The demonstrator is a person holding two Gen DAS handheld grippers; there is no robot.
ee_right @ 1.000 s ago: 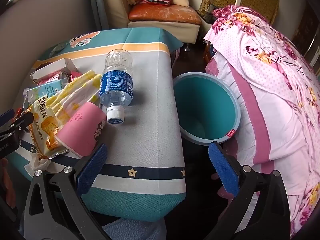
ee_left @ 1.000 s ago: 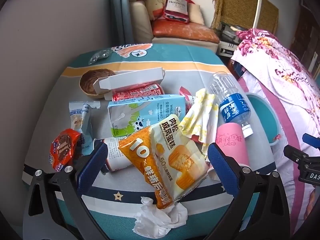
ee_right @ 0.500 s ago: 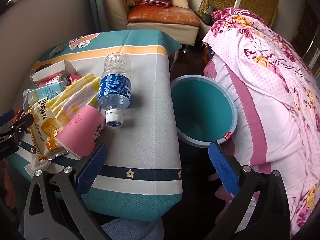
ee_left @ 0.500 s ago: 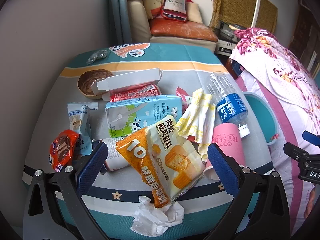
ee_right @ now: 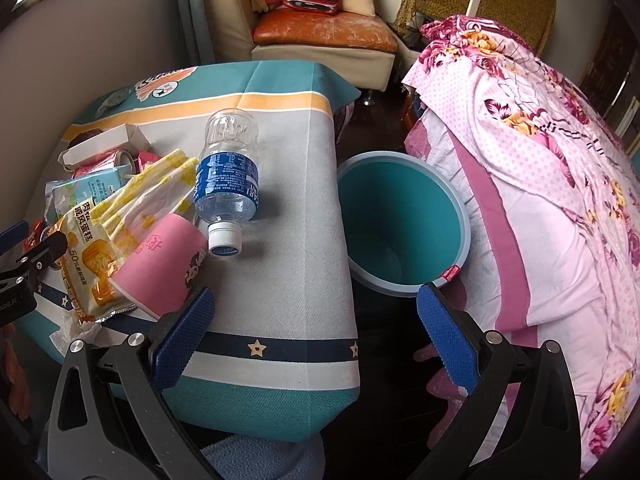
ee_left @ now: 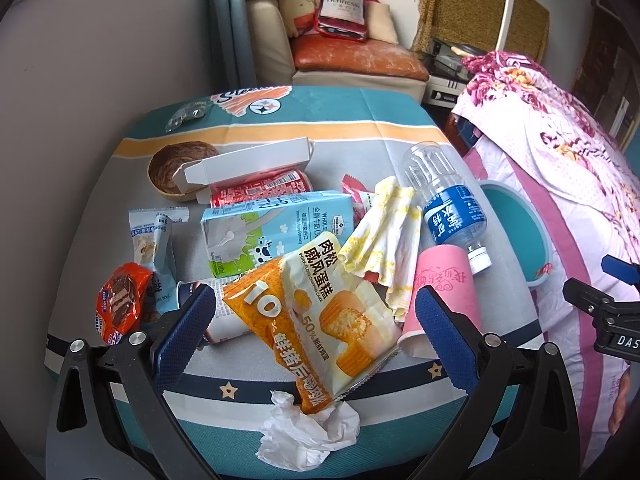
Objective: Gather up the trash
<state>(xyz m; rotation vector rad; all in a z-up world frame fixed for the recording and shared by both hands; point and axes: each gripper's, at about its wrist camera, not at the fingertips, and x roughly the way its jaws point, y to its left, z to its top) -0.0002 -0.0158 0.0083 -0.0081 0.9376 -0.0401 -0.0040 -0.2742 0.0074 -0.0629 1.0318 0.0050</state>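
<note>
Trash covers the table (ee_left: 360, 148): an orange cake wrapper (ee_left: 320, 320), a milk carton (ee_left: 276, 232), a red can (ee_left: 260, 190), a white box (ee_left: 248, 164), a pink paper cup (ee_left: 444, 292), a clear water bottle (ee_left: 448, 204), yellow-white paper (ee_left: 384, 240), crumpled tissue (ee_left: 308, 428) and a red candy wrapper (ee_left: 118, 304). My left gripper (ee_left: 312, 332) is open, its pads either side of the cake wrapper, above it. My right gripper (ee_right: 312, 332) is open over the table's front edge, near the pink cup (ee_right: 160, 268) and bottle (ee_right: 228, 184). A teal bin (ee_right: 404, 224) stands beside the table.
A bed with a pink floral cover (ee_right: 540, 180) lies right of the bin. A sofa seat (ee_right: 324, 32) with cushions and a red bottle-print bag (ee_left: 340, 8) is behind the table. A brown bowl (ee_left: 168, 168) and small blue-white packets (ee_left: 152, 232) lie at the table's left.
Both grippers have pulled back and risen slightly, so the table and trash sit a little farther away. Nothing was gripped or moved.
</note>
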